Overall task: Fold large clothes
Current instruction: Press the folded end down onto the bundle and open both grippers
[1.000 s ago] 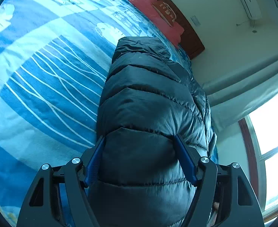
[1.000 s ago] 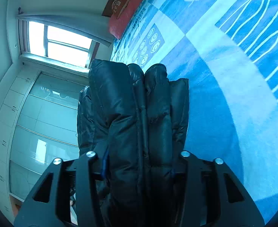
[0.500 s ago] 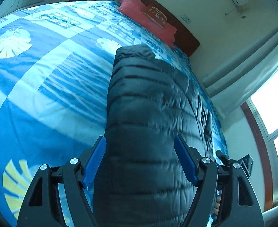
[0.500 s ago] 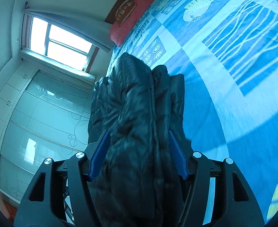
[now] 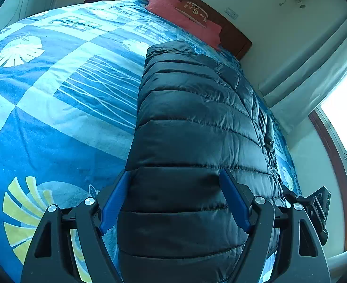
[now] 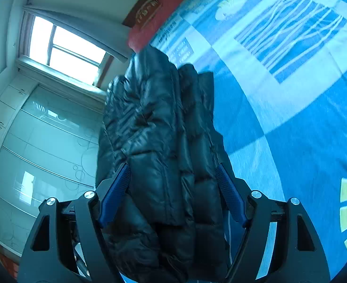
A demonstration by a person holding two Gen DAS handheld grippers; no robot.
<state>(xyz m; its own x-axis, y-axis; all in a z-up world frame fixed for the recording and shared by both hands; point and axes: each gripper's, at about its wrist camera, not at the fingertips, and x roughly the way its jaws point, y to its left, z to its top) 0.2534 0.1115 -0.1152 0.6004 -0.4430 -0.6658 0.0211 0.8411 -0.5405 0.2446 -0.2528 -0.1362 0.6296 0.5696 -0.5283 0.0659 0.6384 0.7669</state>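
Your left gripper [image 5: 174, 181] has its jaws spread wide around the near end of the black puffer jacket [image 5: 197, 146], the blue pads [image 5: 114, 200] sitting against the quilted panel on either side; they look to be pressing it only lightly, though the fisheye makes firm contact hard to judge. The jacket lies folded lengthwise on the bed's blue patterned duvet [image 5: 55, 108], running from your jaws toward the far headboard [image 5: 223, 29], where a red pillow [image 5: 185, 17] rests. Your right gripper [image 6: 172, 176] likewise straddles the puffer jacket [image 6: 164, 141] with its jaws apart, the bunched layers filling the gap between the blue pads [image 6: 114, 192]. In that view the jacket sits at the left edge of the duvet [image 6: 291, 118], with the window [image 6: 65, 49] and the glass-fronted wardrobe [image 6: 39, 141] beyond it on the left.
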